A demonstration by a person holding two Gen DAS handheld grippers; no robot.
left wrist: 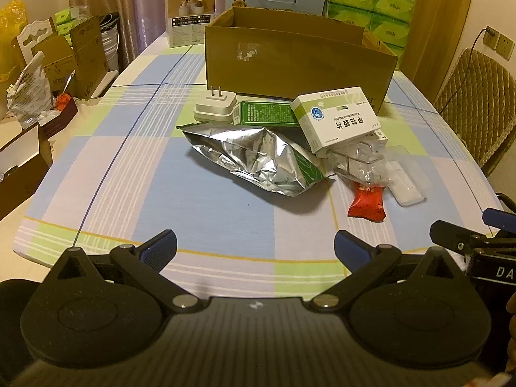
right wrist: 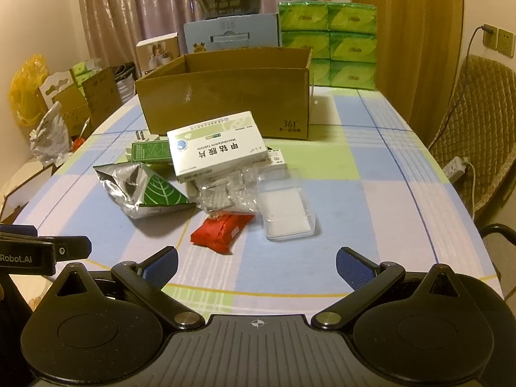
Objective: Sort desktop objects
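1. Cardboard first: the open cardboard box (right wrist: pixel 225 100) is my landmark, standing far back on the checked tablecloth (right wrist: pixel 371 193); its inside is hidden from both cameras.
2. Just in front of the box lies the crumpled foil bag (left wrist: pixel 254 158), its print partly folded out of sight.
3. A white medicine box (right wrist: pixel 216 146) sits tilted on top of the pile in front of the box, covering most of a second white carton beneath it.
4. A clear plastic case (right wrist: pixel 287 206) rests at the pile's near right side.
5. A green carton (left wrist: pixel 264 113) lies close under the box's front wall, its right end hidden behind the medicine box.
6. Crinkled clear wrapping (right wrist: pixel 225 193) is hard to make out.
7. A red snack packet (right wrist: pixel 222 229) lies nearest me.
8. A white plug adapter (left wrist: pixel 214 106) stands near the box's left corner, prongs up.
9. My left gripper (left wrist: pixel 254 248) and right gripper (right wrist: pixel 256 266) hang over the near table edge, well short of the box, both spread wide and holding nothing.
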